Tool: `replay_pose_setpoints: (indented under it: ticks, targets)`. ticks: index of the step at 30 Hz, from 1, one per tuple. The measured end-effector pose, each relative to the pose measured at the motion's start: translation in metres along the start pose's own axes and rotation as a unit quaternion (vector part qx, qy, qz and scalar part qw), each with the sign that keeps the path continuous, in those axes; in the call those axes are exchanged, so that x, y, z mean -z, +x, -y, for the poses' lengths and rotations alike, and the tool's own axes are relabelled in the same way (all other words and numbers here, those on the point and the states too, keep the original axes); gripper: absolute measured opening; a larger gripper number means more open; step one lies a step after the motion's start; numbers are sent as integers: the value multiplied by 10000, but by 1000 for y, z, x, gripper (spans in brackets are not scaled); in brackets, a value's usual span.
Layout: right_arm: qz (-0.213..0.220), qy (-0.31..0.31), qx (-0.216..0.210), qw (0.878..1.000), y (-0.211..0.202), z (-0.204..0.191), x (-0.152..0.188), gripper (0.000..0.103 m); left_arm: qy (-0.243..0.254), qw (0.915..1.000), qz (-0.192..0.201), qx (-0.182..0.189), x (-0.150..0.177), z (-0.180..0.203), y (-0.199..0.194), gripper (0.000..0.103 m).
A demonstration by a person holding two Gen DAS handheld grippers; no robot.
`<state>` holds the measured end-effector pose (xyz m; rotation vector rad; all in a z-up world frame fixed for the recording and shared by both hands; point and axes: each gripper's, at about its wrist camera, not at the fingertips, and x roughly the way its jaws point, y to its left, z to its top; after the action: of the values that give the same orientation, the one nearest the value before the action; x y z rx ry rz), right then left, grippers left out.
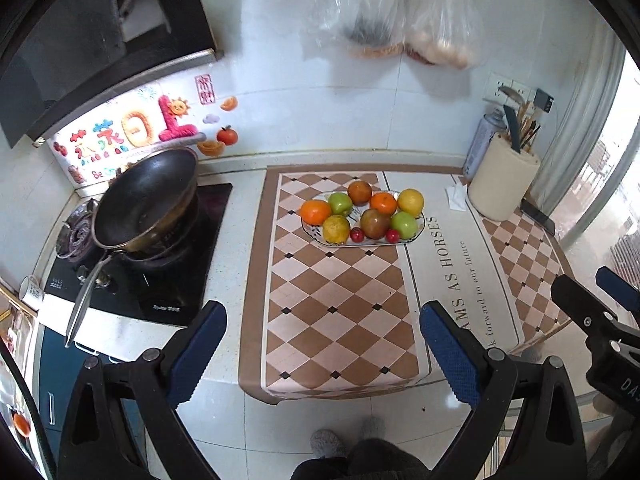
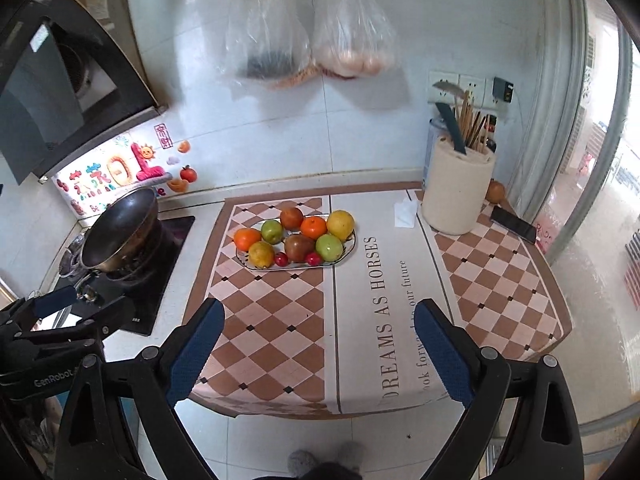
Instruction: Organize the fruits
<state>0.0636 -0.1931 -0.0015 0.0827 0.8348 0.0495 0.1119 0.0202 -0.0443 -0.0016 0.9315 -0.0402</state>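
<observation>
A patterned plate (image 1: 416, 232) (image 2: 348, 251) sits on the checkered mat (image 1: 332, 320) (image 2: 272, 320) at the back of the counter. It holds several fruits: oranges (image 1: 316, 212) (image 2: 247, 239), green apples (image 1: 404, 225) (image 2: 329, 247), a yellow lemon (image 1: 411, 201) (image 2: 340, 225), a dark red-green fruit (image 1: 375, 223) (image 2: 298, 247) and small red cherries (image 1: 357, 234) (image 2: 281, 259). My left gripper (image 1: 322, 320) is open and empty, held back over the counter's front edge. My right gripper (image 2: 318, 318) is open and empty, also well short of the plate.
A black wok (image 1: 148, 200) (image 2: 120, 228) sits on the stove at the left. A cream utensil holder (image 1: 502, 184) (image 2: 458, 190) and a phone (image 2: 514, 224) stand at the right. Two plastic bags (image 2: 308, 24) hang on the wall. The right gripper shows at the left wrist view's right edge (image 1: 592, 312).
</observation>
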Motion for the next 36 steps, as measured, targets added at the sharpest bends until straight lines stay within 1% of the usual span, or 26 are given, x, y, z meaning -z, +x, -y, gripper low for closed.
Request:
replay_pose_setpoints:
  ticks: [5,11,16,24,27,29,31,32,36]
  targets:
    - [115,-43,-116,9999,-32,2,6,98,-58,9997,220,-61,9,-2,-28,99]
    - [360,-131,-94,9992,-64,4,8,99,-49,9983,559,-179,18,5,-58,99]
    - [363,-175,-176,9990,-74,5,12,99,-74,9984,553,-136,24,10,-65,99]
    - [286,-166,-254,9991,-69,10,12,99,-136,9986,507,-94,28,14,-64,99]
    - [335,-157,-213,9991,-65,13,9,102,-201,9984,518,-87,24,13,-60,99]
    - [352,-196,-134,9991,-56,14,4,102,-249,9983,525,-78,18,13,-54,99]
    - [366,-205,-79,9991,-46,16,0,102,-249,9979,579,-178,13,13,-47,100]
    - [366,-217,-27,9991,-39,17,-4,102,-244,9977,598,-214,10,13,-44,103]
    - [313,-206,68,9993,-12,23,-13,102,-311,9967,639,-381,-2,14,-22,103]
